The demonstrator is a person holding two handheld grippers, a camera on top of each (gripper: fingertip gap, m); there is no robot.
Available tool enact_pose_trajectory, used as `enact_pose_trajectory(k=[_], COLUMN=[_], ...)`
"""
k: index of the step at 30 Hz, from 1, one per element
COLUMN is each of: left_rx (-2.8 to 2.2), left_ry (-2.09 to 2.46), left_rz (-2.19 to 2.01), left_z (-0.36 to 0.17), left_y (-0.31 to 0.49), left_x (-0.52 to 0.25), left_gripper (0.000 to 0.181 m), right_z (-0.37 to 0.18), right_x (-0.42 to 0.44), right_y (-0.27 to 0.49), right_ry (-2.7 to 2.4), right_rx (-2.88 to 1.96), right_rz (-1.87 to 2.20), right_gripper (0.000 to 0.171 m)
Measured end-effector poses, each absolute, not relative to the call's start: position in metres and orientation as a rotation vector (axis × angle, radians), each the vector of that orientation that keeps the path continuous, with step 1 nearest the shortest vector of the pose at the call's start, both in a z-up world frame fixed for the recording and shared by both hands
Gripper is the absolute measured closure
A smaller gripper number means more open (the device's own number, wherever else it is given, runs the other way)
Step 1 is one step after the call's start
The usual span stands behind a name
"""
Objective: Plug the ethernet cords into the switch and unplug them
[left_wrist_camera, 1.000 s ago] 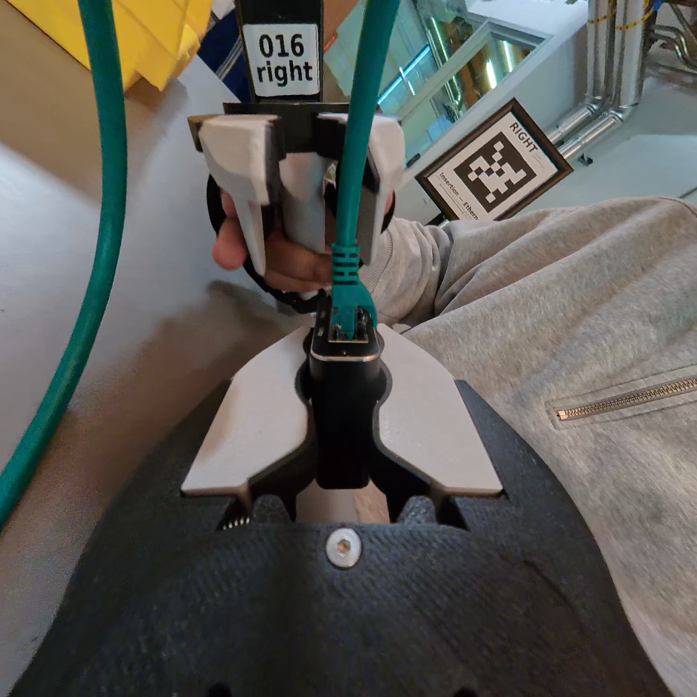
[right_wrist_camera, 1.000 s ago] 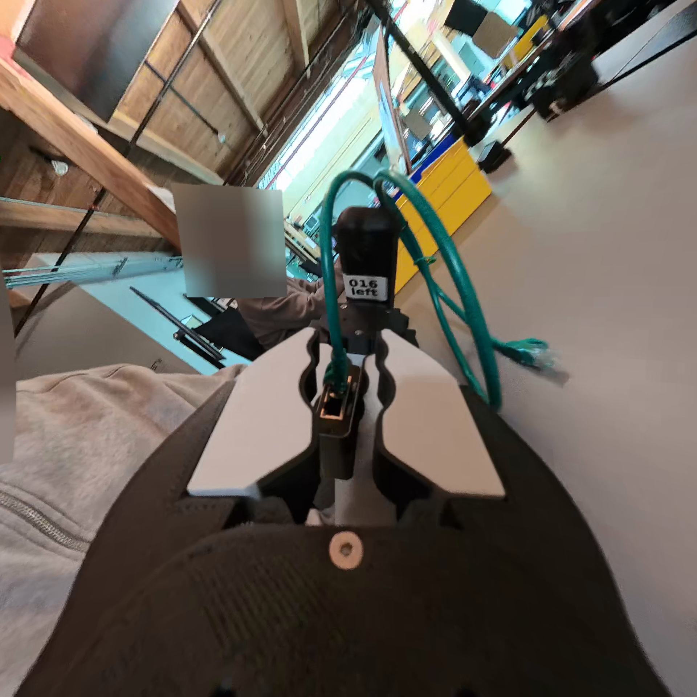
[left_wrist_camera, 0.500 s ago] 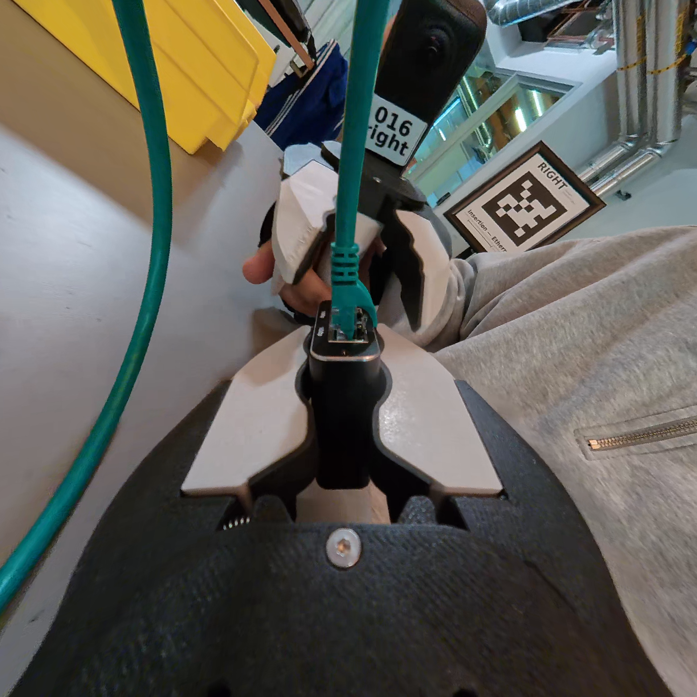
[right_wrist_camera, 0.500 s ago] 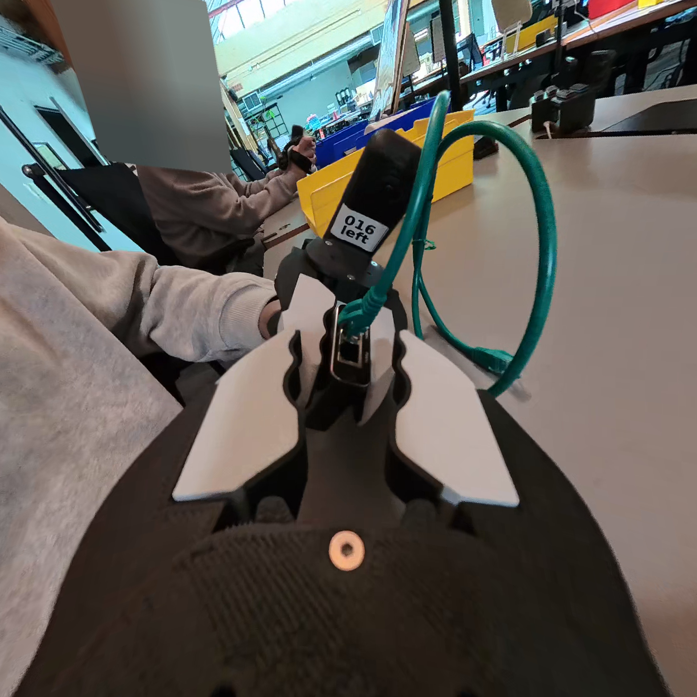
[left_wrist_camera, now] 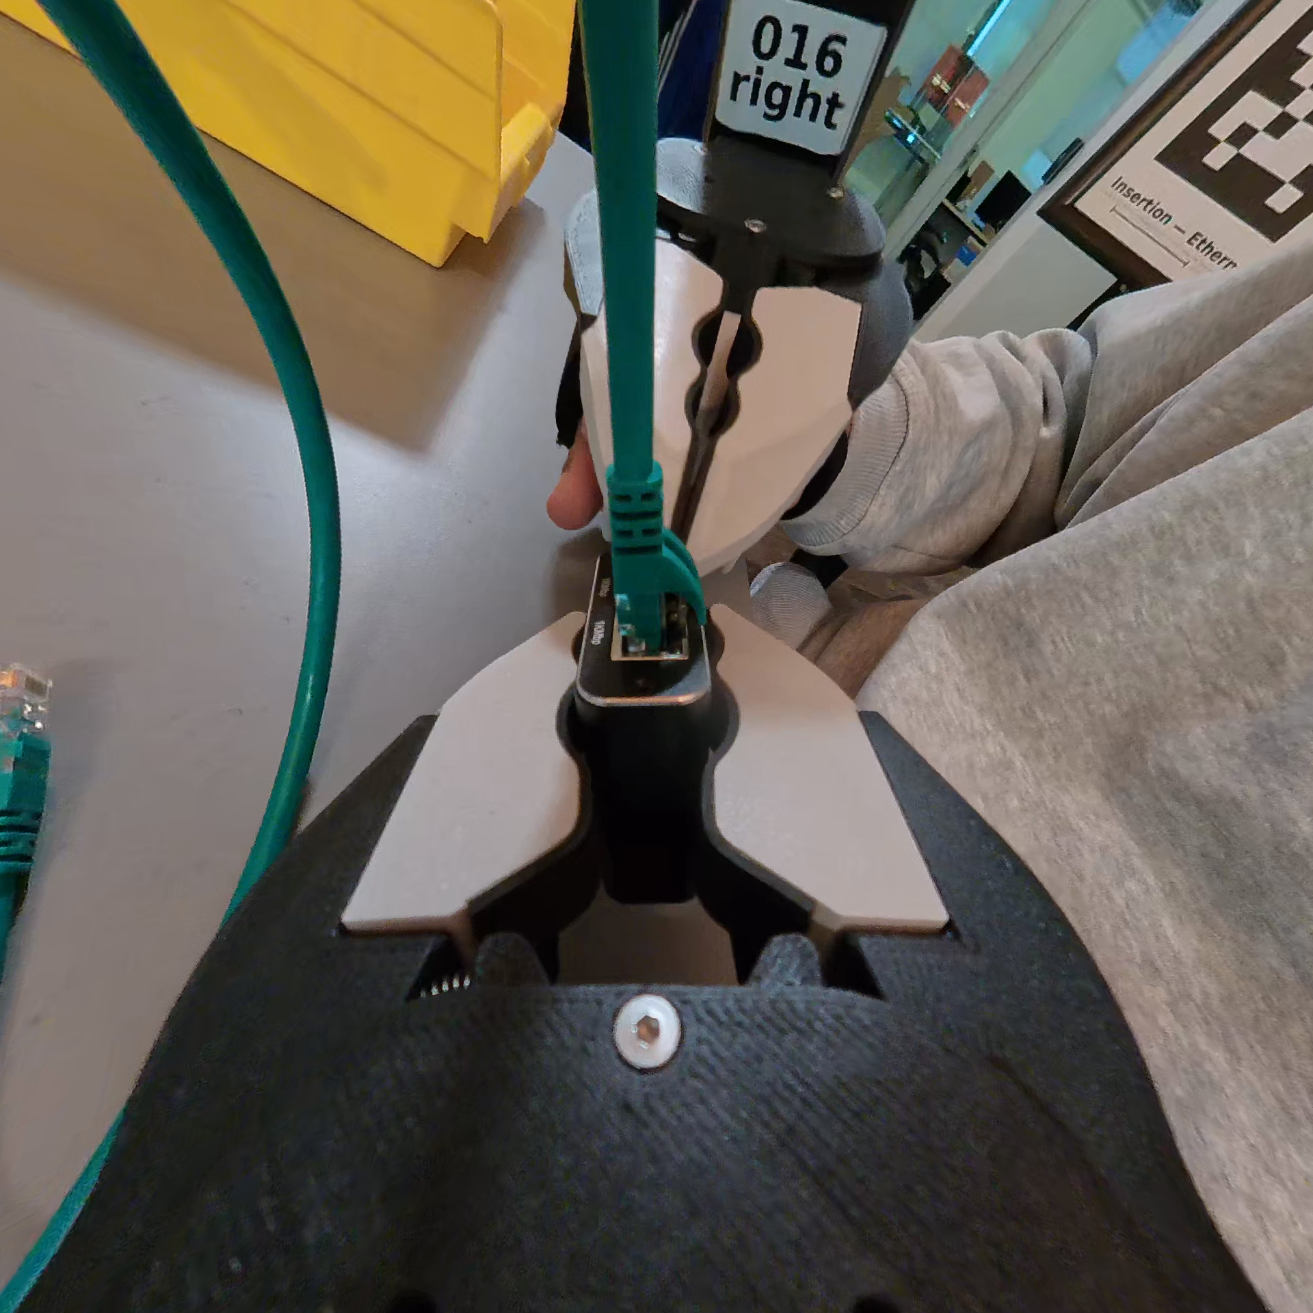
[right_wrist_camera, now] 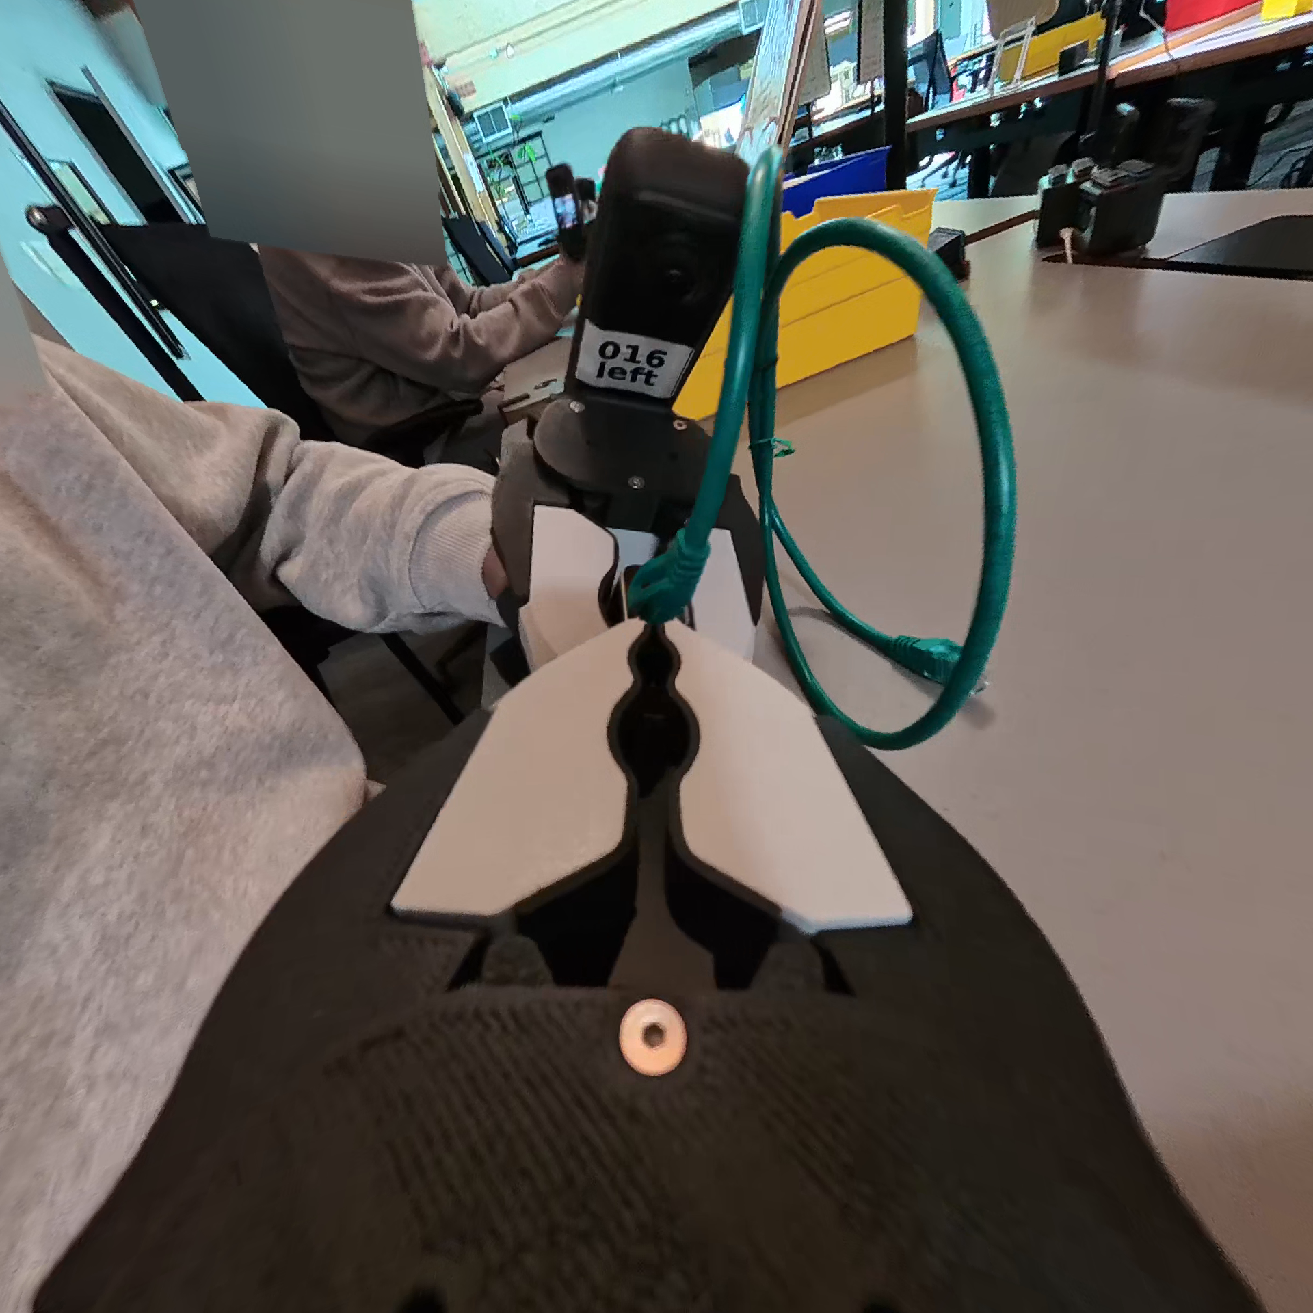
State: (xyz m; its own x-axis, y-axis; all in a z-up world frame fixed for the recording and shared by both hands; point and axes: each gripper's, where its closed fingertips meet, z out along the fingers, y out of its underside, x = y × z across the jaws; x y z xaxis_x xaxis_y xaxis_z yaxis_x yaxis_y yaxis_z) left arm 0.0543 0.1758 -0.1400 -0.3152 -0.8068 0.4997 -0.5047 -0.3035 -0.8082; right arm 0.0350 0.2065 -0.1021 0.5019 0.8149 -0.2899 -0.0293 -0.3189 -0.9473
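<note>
Left gripper [left_wrist_camera: 643, 682] clamped on the black switch [left_wrist_camera: 643, 717], held up off the table [left_wrist_camera: 142, 497]; green ethernet cord [left_wrist_camera: 625, 284] plugged into its port; right gripper [right_wrist_camera: 650, 639] pinched closed just beside that plug, gripping nothing visible

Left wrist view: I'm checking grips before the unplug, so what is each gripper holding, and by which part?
The left gripper clamps the black switch by its body, below the port end. The right gripper is shut on nothing.
</note>
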Motion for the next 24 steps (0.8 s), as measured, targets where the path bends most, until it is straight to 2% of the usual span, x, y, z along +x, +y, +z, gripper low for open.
enact_pose_trajectory(k=[4,9,10,11,16,17,19,24], left_rx=[-1.663,-1.656,-1.653,-1.648,-1.635,-1.635,-1.637,-1.638], left_ry=[1.630,1.631,1.639,1.647,1.671,1.671,1.667,1.656], left_rz=[-1.703,-1.705,-1.699,-1.692,-1.676,-1.677,-1.680,-1.681], left_z=[-0.138,-0.137,-0.137,-0.137,-0.138,-0.138,-0.138,-0.137], left_y=[0.179,0.179,0.178,0.177,0.175,0.175,0.175,0.176], left_x=[0.054,0.054,0.054,0.054,0.054,0.053,0.053,0.054], left_gripper=[0.155,0.155,0.155,0.155,0.154,0.154,0.155,0.154], right_z=[-0.106,-0.101,-0.099,-0.097,-0.089,-0.090,-0.092,-0.094], right_x=[0.032,0.035,0.036,0.038,0.045,0.046,0.045,0.040], right_y=[0.210,0.212,0.210,0.209,0.212,0.213,0.215,0.214], right_ry=[-0.671,-0.646,-0.650,-0.655,-0.618,-0.606,-0.588,-0.605], right_rx=[-1.703,-1.676,-1.669,-1.659,-1.619,-1.625,-1.635,-1.640], right_rz=[0.968,0.964,0.967,0.962,0.941,0.952,0.963,0.967], right_gripper=[0.143,0.142,0.152,0.171,0.171,0.169,0.153,0.142])
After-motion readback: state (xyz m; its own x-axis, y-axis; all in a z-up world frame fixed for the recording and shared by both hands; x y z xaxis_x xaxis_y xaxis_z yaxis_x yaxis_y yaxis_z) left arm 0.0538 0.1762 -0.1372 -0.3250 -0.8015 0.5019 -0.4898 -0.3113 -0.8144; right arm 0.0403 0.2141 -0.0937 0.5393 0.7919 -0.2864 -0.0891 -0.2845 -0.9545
